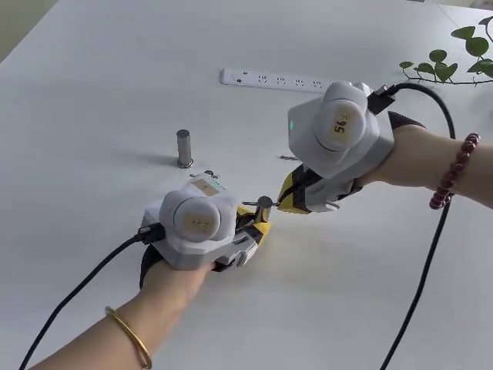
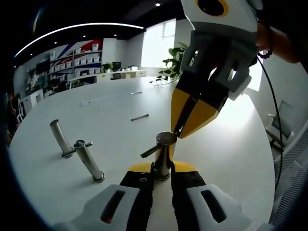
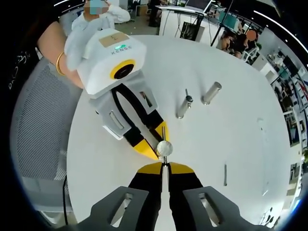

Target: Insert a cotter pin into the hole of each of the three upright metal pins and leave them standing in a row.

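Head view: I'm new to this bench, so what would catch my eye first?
The two grey, yellow-tipped grippers meeting above the white table: the left gripper clamps a silver cylindrical metal pin, and the right gripper pinches a thin cotter pin at its head. Behind stands a second silver pin, with a white power strip beyond.
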`<state>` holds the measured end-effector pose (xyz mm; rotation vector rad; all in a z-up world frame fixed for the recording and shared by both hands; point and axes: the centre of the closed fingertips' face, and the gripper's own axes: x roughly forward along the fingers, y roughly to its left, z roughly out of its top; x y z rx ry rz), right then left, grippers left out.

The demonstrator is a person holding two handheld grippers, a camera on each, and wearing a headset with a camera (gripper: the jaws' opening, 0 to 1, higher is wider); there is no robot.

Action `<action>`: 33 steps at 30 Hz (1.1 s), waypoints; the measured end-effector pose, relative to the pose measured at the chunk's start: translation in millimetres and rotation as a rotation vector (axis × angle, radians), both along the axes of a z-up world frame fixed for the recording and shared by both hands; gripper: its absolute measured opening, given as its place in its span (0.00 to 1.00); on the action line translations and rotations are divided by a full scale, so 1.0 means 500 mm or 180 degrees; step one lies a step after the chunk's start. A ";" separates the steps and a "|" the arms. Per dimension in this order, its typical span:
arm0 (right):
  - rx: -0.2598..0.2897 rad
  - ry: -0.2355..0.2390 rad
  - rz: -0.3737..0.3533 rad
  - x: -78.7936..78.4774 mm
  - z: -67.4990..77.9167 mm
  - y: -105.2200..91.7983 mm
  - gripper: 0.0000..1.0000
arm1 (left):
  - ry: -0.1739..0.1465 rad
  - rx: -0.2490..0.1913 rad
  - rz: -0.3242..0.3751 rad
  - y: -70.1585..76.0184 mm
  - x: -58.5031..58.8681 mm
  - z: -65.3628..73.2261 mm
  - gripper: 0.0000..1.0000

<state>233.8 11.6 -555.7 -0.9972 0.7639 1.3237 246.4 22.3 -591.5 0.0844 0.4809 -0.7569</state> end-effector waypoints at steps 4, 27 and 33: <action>0.0001 0.0006 -0.0007 0.003 0.000 0.003 0.00 | 0.0000 0.0001 -0.0005 0.000 0.000 0.000 0.11; 0.0052 0.0066 -0.0154 0.006 -0.007 0.004 0.00 | 0.0081 0.0055 -0.0039 0.000 -0.007 -0.013 0.16; 0.0094 0.0091 -0.0274 0.005 -0.003 -0.003 0.09 | 0.0050 0.0001 -0.0040 -0.001 -0.005 -0.001 0.22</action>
